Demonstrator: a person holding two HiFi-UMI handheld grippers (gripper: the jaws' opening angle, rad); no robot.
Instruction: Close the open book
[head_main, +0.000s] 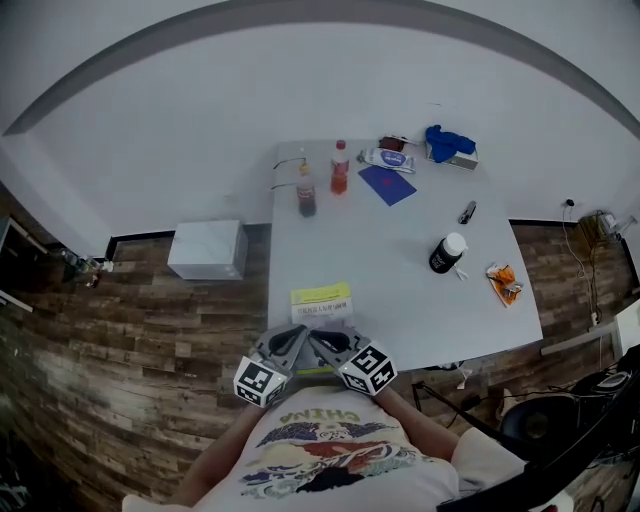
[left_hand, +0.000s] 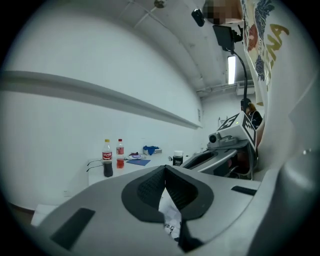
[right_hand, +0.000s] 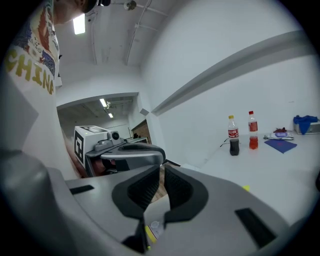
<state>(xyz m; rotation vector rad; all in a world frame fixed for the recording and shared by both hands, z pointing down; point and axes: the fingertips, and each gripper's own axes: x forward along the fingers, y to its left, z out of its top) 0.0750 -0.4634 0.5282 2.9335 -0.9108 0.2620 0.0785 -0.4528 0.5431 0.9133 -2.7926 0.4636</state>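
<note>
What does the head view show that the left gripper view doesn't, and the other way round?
Only the head view shows the orange packet and the yellow top of the book at the table's near edge. Only the left gripper view shows the left gripper close up, apparently shut on a printed page, and a ceiling light. Both show the table, the cola bottle, the red bottle, the blue cloth, the black jar and the right gripper.
</note>
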